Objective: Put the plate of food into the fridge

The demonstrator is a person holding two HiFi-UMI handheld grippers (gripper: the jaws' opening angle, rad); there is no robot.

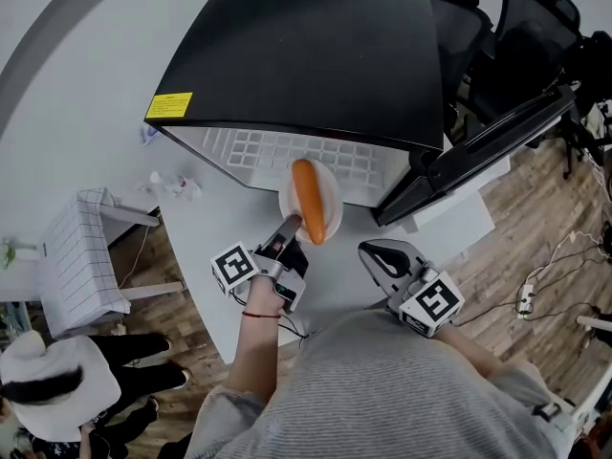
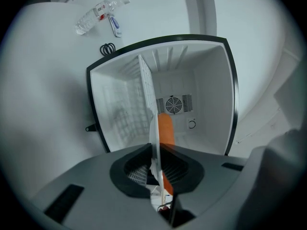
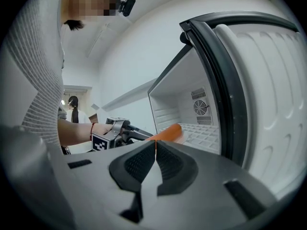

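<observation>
A white plate carrying a long orange piece of food hangs in front of the open fridge. My left gripper is shut on the plate's near rim. In the left gripper view the plate shows edge-on between the jaws of the left gripper, with the food beside it and the white fridge interior behind. My right gripper hovers to the right, shut and holding nothing. In its own view the right gripper has its jaws touching, and the food shows ahead.
The fridge door stands open to the right. A wire shelf and a fan grille are inside. A checked white stool and a person in a white hat are at the left. Office chairs stand behind.
</observation>
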